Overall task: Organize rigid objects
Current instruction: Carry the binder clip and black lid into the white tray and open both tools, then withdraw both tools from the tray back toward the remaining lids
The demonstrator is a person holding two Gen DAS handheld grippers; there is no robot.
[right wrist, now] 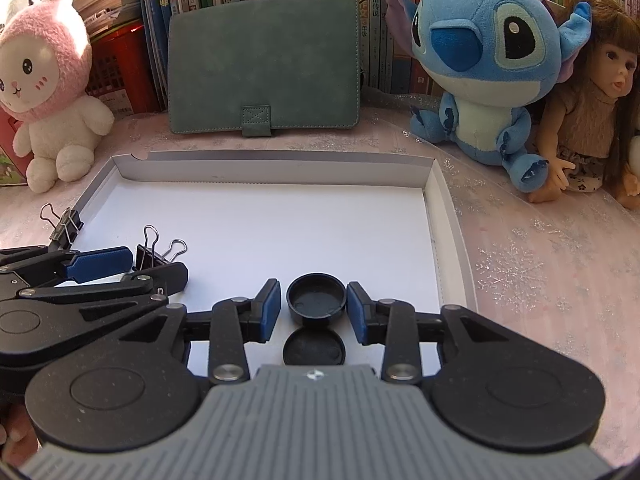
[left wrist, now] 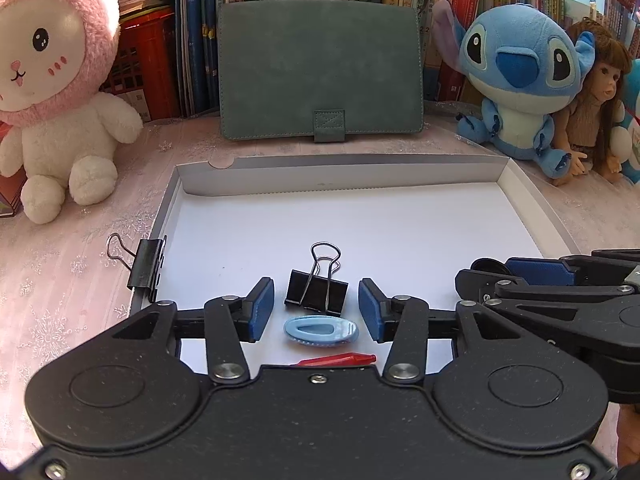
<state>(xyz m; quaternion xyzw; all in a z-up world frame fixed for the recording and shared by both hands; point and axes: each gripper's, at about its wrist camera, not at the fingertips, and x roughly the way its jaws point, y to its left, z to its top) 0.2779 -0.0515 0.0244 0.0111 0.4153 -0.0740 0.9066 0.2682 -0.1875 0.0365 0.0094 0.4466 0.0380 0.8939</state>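
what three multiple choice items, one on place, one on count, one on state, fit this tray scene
1. Where is the second binder clip?
A. Clamped on the tray's left wall
B. Inside the round cap
C. On the green case

2. How many binder clips show in the left wrist view?
A. One
B. Two
C. Four

3. How does the right tool stand to the round cap?
A. Pads apart on either side of it, not pressing
C. Shut with nothing near it
B. Lifting it off the tray

Answers:
1 A, it grips the left wall of the tray.
2 B, one on the wall and one binder clip lying in the tray between the pads of the left tool.
3 A, a gap shows between each pad and the cap.
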